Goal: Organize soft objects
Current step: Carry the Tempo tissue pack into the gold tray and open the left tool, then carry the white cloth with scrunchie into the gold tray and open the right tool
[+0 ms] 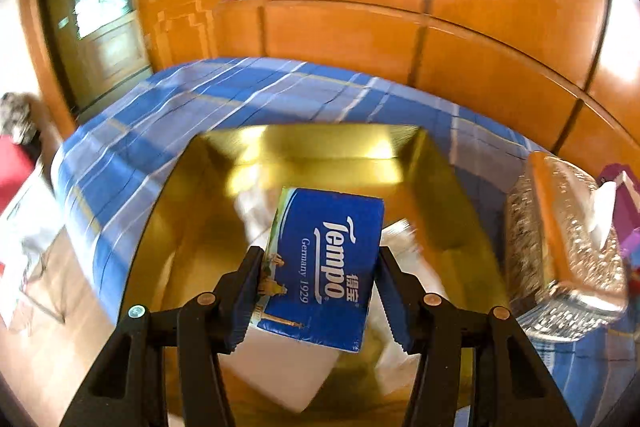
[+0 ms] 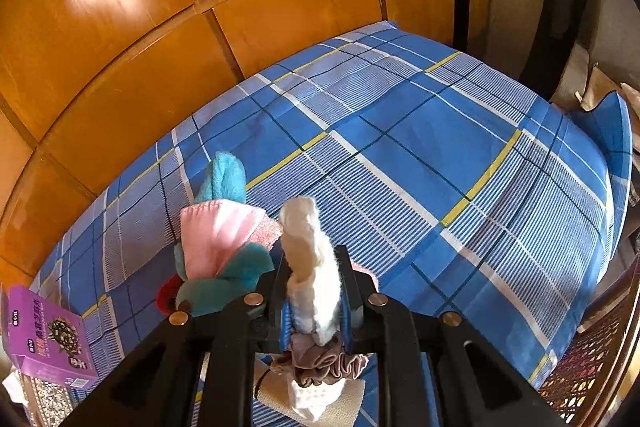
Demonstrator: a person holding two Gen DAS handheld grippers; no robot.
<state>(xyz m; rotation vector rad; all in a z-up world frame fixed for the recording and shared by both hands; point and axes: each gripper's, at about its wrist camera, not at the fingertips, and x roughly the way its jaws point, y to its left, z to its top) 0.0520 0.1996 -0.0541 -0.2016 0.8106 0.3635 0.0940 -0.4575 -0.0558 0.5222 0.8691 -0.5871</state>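
Note:
In the left wrist view my left gripper (image 1: 318, 267) is shut on a blue Tempo tissue pack (image 1: 326, 263) and holds it over a shiny gold box (image 1: 312, 147) that lies on the blue plaid bed. White soft packs (image 1: 280, 367) lie inside the box below it. In the right wrist view my right gripper (image 2: 312, 267) is shut on a rolled white cloth (image 2: 310, 259) that stands up between the fingers. A pile of pink (image 2: 212, 235), teal (image 2: 228, 275) and light blue (image 2: 224, 177) cloths lies just left of it. A brown scrunchie (image 2: 320, 363) and a cream cloth (image 2: 312, 399) lie under the gripper.
A glittery silver tissue box (image 1: 560, 247) stands right of the gold box. A purple carton (image 2: 44, 335) sits at the bed's left edge in the right wrist view. Orange wooden wardrobe panels (image 2: 160, 27) back the bed. The blue plaid sheet (image 2: 440, 167) stretches right.

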